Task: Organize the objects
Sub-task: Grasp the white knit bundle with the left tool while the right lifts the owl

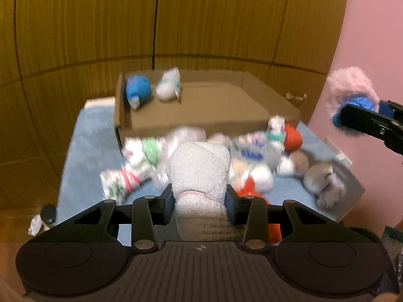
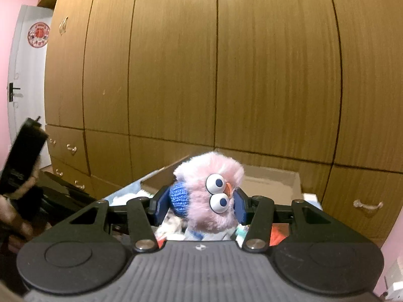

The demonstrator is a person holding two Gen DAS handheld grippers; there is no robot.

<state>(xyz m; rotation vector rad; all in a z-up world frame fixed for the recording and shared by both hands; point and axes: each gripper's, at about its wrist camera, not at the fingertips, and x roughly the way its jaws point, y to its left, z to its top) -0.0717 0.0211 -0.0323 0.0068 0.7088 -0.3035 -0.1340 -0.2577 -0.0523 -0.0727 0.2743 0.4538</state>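
Observation:
My left gripper (image 1: pixel 200 196) is shut on a pale grey knitted soft toy (image 1: pixel 200 168), held above a heap of small toys and wrapped packets (image 1: pixel 252 151) on a blue cloth. Beyond the heap stands an open cardboard box (image 1: pixel 201 110) with a blue toy (image 1: pixel 138 90) and a white toy (image 1: pixel 168 84) in its far left corner. My right gripper (image 2: pixel 200 202) is shut on a fluffy pink toy with big eyes and blue knitted ear muffs (image 2: pixel 214 196), lifted clear of the heap. The same pink toy (image 1: pixel 352 88) shows at the right edge of the left wrist view.
Wooden wardrobe doors (image 2: pixel 226 75) with drawers and handles fill the background. A pink wall (image 1: pixel 372 50) lies to the right, and a white door (image 2: pixel 27 75) to the far left. A small dark-capped bottle (image 1: pixel 47 214) stands off the cloth's left edge.

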